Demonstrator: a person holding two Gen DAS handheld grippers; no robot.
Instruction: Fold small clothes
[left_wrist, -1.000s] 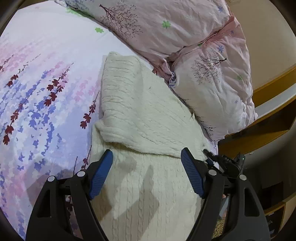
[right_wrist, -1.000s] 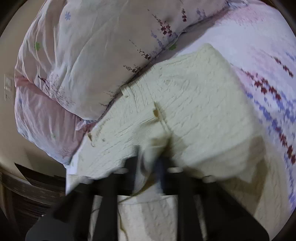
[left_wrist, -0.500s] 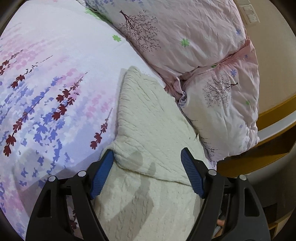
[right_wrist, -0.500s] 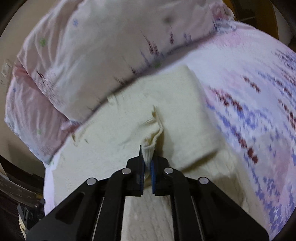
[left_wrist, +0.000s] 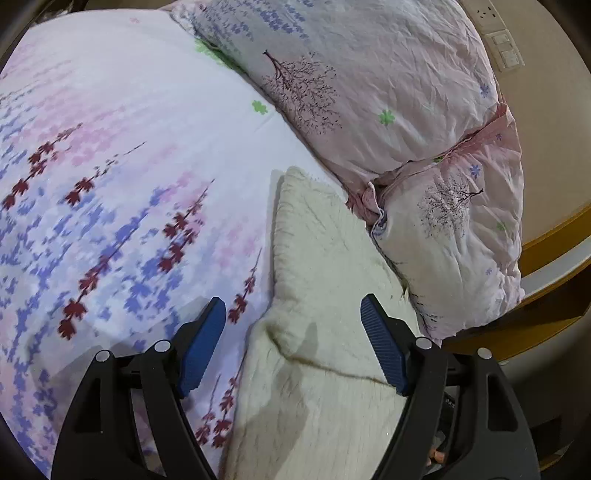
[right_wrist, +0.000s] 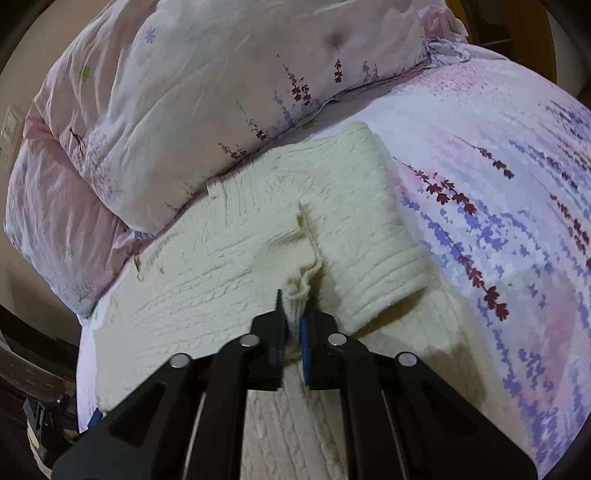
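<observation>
A cream cable-knit sweater (right_wrist: 229, 258) lies on the flowered bed sheet (right_wrist: 498, 206), with one sleeve (right_wrist: 373, 236) folded across its body. My right gripper (right_wrist: 293, 314) is shut on a pinch of the sweater's knit near the sleeve's inner edge and lifts it slightly. In the left wrist view the sweater (left_wrist: 325, 266) stretches ahead between the blue pads. My left gripper (left_wrist: 291, 332) is open and empty, hovering above the sweater's near part without touching it.
Two pink pillows (left_wrist: 369, 81) with tree prints lie along the sweater's far side, touching it; they also show in the right wrist view (right_wrist: 184, 92). A wooden bed frame (left_wrist: 554, 236) and a wall socket (left_wrist: 502, 40) are at the right.
My left gripper has pulled back and to the left, still open, so more sheet shows. My right gripper stays shut on the knit and has drawn it back a little.
</observation>
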